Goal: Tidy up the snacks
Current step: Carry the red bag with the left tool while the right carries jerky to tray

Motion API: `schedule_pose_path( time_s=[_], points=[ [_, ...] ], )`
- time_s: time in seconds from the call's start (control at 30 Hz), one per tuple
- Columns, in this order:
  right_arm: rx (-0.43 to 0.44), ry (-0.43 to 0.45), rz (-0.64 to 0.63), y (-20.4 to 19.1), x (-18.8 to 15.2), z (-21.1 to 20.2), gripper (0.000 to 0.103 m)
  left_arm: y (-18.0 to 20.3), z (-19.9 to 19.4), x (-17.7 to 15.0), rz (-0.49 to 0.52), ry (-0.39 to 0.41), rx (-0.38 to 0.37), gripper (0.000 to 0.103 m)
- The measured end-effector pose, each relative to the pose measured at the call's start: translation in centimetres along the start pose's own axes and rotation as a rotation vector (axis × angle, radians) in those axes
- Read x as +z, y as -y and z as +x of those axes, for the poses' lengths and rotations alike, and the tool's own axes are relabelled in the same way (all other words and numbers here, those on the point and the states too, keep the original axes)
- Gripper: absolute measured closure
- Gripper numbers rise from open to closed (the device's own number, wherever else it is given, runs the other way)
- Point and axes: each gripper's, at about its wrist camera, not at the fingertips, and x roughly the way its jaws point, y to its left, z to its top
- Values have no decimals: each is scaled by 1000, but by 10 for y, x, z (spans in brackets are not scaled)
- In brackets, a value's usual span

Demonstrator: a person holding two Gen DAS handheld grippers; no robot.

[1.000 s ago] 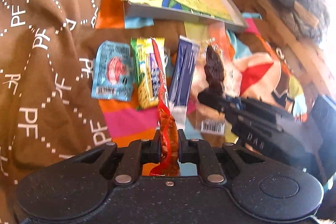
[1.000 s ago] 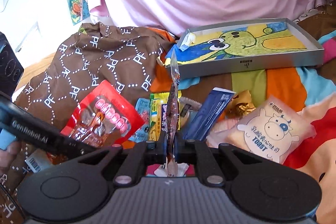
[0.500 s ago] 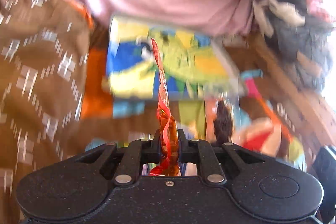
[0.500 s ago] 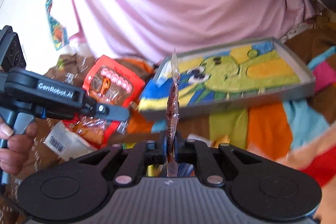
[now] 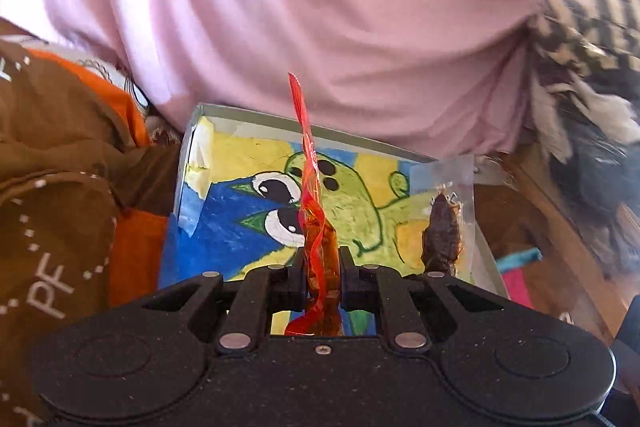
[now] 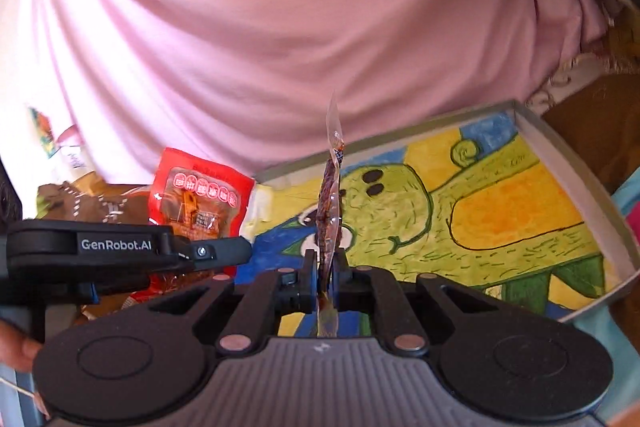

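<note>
**Both grippers over the tray, each holding a packet**

Pink cloth (image 5: 320, 19) fills the background in both views, with a brown printed fabric (image 5: 52, 227) bunched at the left and bright striped bedding beneath.

Below me sits the tray (image 6: 568, 147), a shallow grey-rimmed box with a painted green cartoon creature on its floor. I see nothing lying inside it.

My left gripper (image 5: 322, 267) is clamped narrow on a red packet (image 5: 310, 187), which stands upright and edge-on between the fingers, over the near left part of the tray. From the right wrist view I see that packet's face: red, with a row of round marks above a clear window.

My right gripper (image 6: 322, 267) is pinched tight on a clear packet (image 6: 330, 203) with a dark brown snack inside, also upright, above the tray's near edge. In the left view this clear packet hangs just beside my left gripper, to its right. The two packets are apart, not touching.
</note>
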Motion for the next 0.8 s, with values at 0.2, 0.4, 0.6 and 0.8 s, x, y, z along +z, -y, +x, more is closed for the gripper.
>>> schedule_pose_path(
  time_s=[0.2,0.4,0.6,0.8],
  points=[
    [-31,-64,-6,18,4,24,95,-7,30,5,-8,-8,19,89],
    [-58,-93,-33,27,4,31,94,-14,49,-3,-1,-36,57,88],
    [-95,-103,-45,33,5,32,91,-11,55,-7,35,-43,97,86],
    [-182,-77,-75,41,8,26,74,-3,54,-8,86,-29,153,51]
  ],
)
